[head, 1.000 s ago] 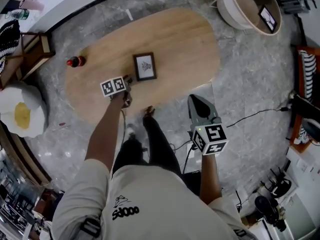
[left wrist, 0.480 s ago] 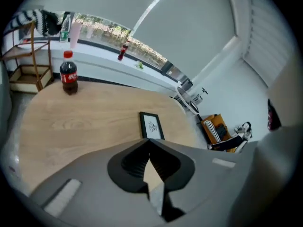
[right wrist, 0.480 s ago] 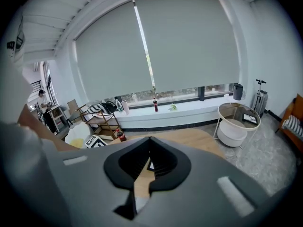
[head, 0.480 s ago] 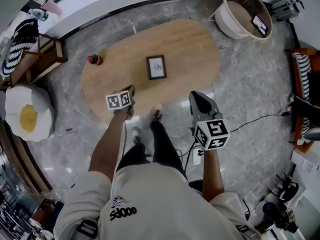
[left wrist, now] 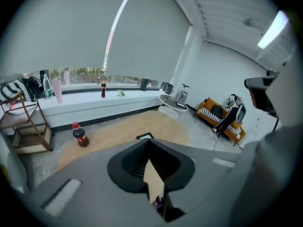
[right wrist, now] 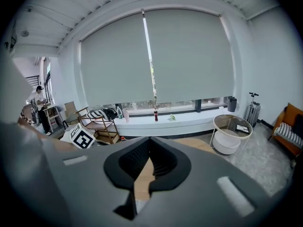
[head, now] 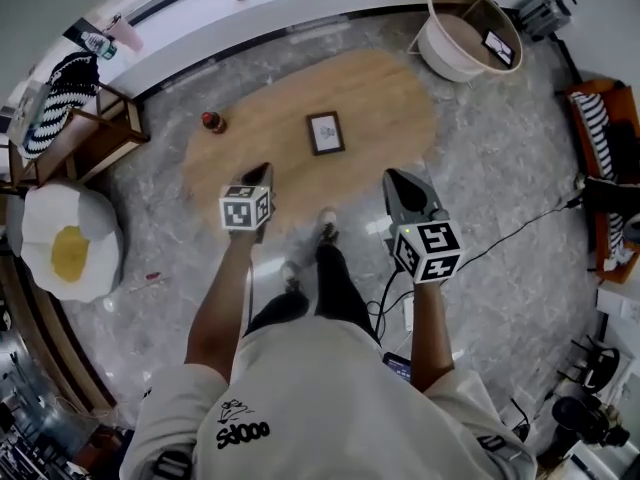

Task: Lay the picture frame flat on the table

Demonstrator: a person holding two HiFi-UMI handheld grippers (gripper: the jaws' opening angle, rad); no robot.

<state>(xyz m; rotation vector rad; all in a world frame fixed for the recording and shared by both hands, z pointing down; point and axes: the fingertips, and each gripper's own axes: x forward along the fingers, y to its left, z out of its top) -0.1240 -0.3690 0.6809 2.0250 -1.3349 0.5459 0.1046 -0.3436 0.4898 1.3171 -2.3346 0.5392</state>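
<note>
Dark-edged small rectangular picture frame [head: 325, 133] lies flat on the oval wooden worktop [head: 390, 88]. It is probably light, stiff and fragile if glazed, so grip an edge. The left tool [head: 260, 171] and right tool [head: 398, 180] are closed, empty and apart from it.

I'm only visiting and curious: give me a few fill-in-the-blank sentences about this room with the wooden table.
1. The picture frame lies ___ on the oval wooden table.
2. Seen in the head view, the dark bottle stands to the ___ of the frame.
3. The left gripper and the right gripper both have their jaws ___, holding nothing.
Missing words: flat; left; shut.
</note>
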